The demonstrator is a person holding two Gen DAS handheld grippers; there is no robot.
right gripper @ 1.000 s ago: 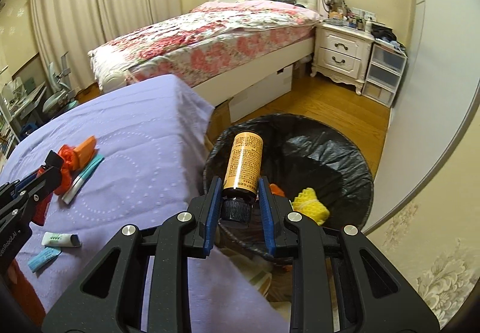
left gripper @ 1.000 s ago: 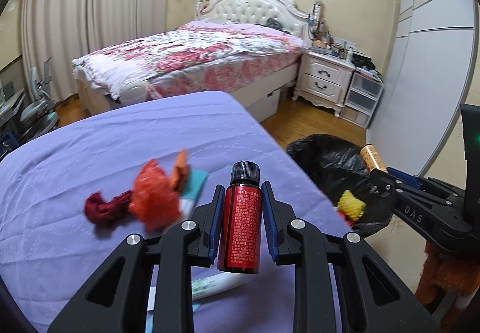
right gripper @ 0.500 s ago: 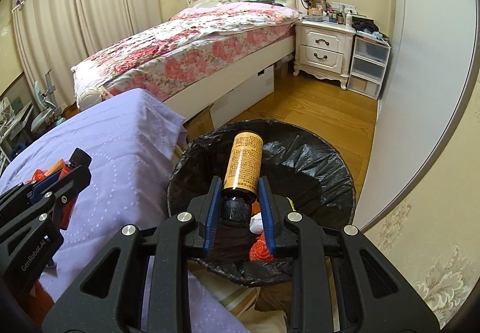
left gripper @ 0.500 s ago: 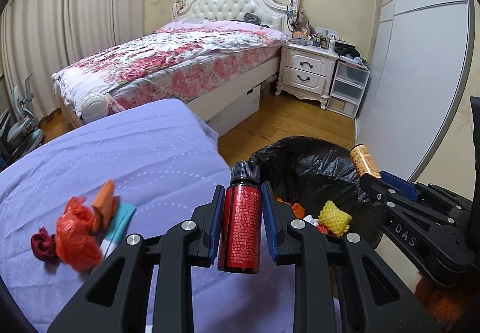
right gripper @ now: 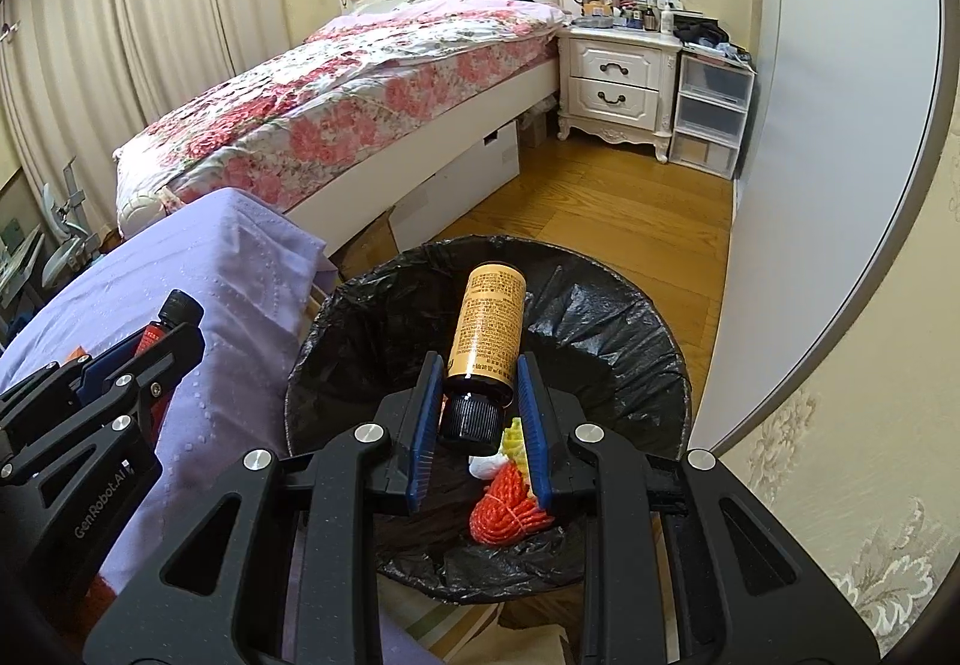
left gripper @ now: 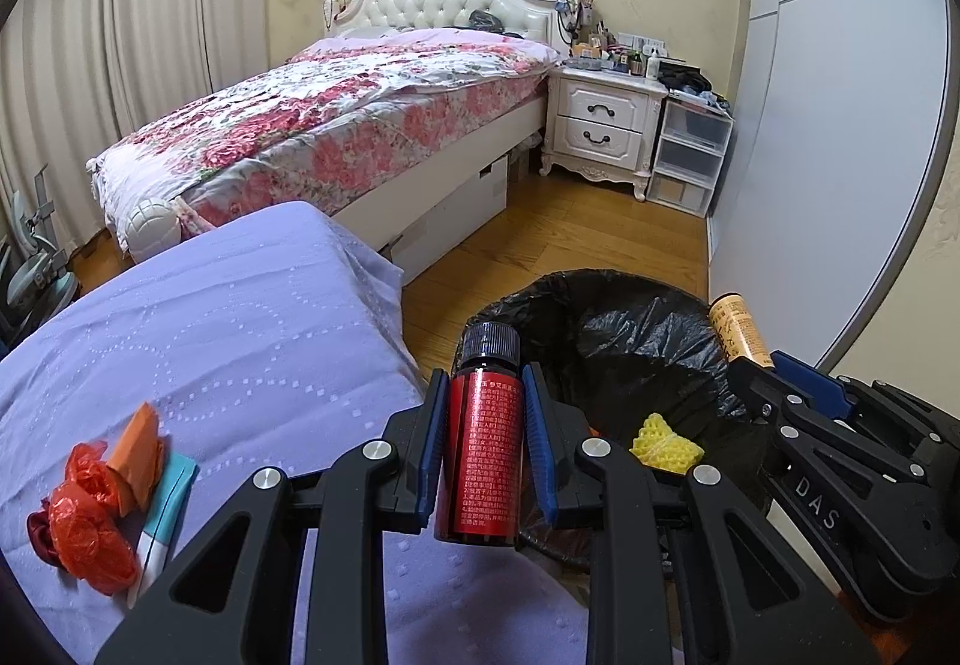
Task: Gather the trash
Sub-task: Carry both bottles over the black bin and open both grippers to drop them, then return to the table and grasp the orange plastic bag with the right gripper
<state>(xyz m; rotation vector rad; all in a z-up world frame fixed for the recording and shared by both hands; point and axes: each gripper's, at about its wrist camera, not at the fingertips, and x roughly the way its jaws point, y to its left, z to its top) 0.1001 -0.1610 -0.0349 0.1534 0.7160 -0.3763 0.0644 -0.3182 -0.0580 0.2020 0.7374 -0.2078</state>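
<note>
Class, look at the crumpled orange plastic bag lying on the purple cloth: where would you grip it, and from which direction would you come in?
Probably pinch the orange plastic bag at its raised crumpled bulge, coming down from above: it lies loose on the purple cloth, offering folds rather than a firm edge.

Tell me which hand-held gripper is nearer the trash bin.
Right. The right hand-held gripper holds its orange bottle over the trash bin. The left hand-held gripper, with the red bottle, is at the bin's edge by the purple cloth.
</note>
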